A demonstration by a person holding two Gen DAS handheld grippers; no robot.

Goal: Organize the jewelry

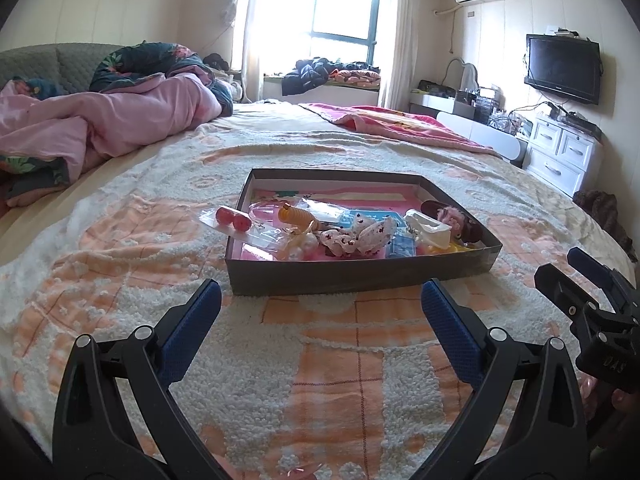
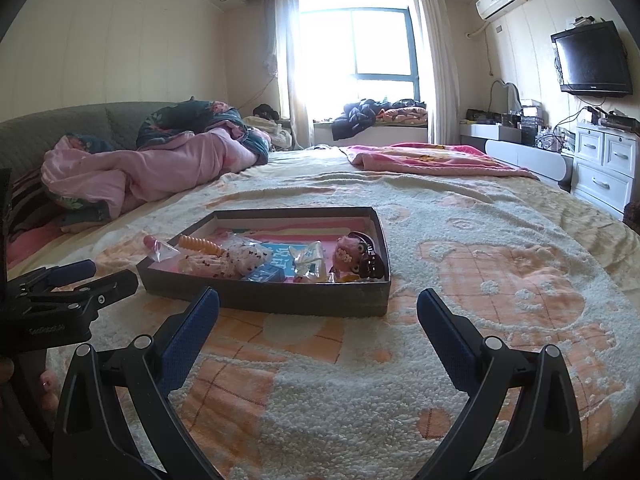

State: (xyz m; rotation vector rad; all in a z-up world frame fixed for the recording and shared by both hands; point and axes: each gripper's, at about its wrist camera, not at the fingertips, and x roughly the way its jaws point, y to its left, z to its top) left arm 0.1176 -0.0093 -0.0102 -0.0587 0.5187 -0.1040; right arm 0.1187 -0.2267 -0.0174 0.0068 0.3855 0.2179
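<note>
A shallow dark cardboard box point(image 1: 360, 276) point(image 2: 280, 300) lies on the bed, holding several hair accessories and small packets. Among them are an orange spiral hair tie point(image 1: 296, 214) point(image 2: 198, 245), a floral scrunchie point(image 1: 372, 236) point(image 2: 244, 260), a pink fuzzy clip point(image 1: 452, 216) point(image 2: 346, 256) and a dark claw clip point(image 2: 370, 266). A clear bag with two red balls point(image 1: 234, 220) point(image 2: 158, 248) hangs over the box's left rim. My left gripper point(image 1: 320, 300) stands open just short of the box, nothing between its blue pads. My right gripper point(image 2: 318, 308) is open too, near the box's right corner.
The bed is covered by a fluffy white and orange blanket point(image 1: 320, 380) point(image 2: 480, 280). A bunched pink quilt point(image 1: 120, 120) lies far left and a pink blanket point(image 1: 400, 120) far back. White drawers point(image 1: 560, 152), a wall TV point(image 1: 564, 68) and cluttered shelves stand to the right.
</note>
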